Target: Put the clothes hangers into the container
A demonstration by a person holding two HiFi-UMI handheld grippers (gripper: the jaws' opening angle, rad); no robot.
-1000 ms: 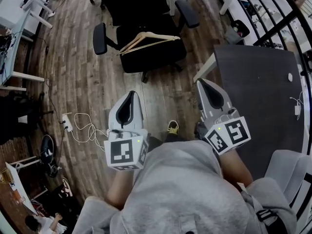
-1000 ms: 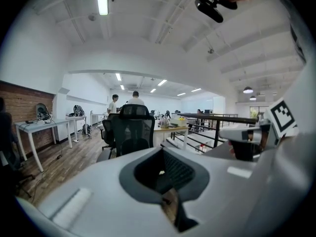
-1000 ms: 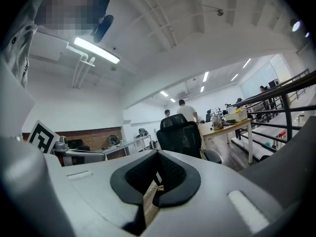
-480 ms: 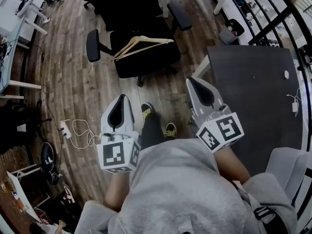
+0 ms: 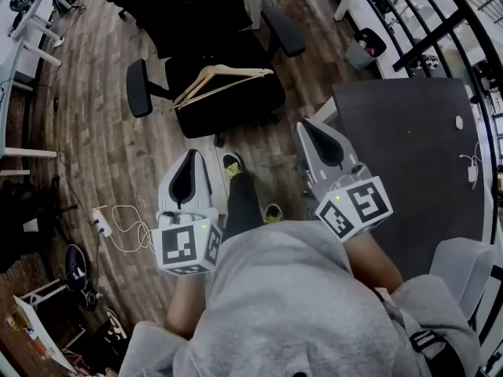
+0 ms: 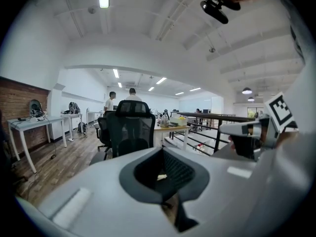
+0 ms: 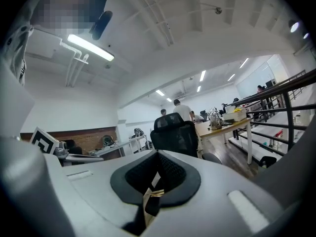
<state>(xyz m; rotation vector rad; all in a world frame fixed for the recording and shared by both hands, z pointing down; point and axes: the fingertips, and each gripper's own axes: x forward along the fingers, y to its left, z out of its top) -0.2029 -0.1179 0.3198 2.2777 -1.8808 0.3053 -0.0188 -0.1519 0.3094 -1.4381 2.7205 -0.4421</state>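
Note:
Several wooden clothes hangers (image 5: pixel 220 81) lie in a pile on the seat of a black office chair (image 5: pixel 236 104) ahead of me. My left gripper (image 5: pixel 191 155) is shut and holds nothing; it points at the chair from short of the seat. My right gripper (image 5: pixel 306 126) is also shut and holds nothing, beside the dark table's corner and level with the chair's right side. In the left gripper view the chair (image 6: pixel 129 127) stands above the shut jaws of the left gripper (image 6: pixel 163 151). The right gripper view shows the same chair (image 7: pixel 174 132) beyond the right gripper (image 7: pixel 157 154).
A dark table (image 5: pixel 416 155) stands at the right, with a black railing (image 5: pixel 440 30) behind it. A power strip with a white cable (image 5: pixel 102 222) lies on the wooden floor at the left. My leg and shoe (image 5: pixel 232 167) are between the grippers. People stand at desks far back.
I have stepped forward, one leg now out in front. Both grippers have moved a little nearer the chair and hangers. Their jaws have stayed shut.

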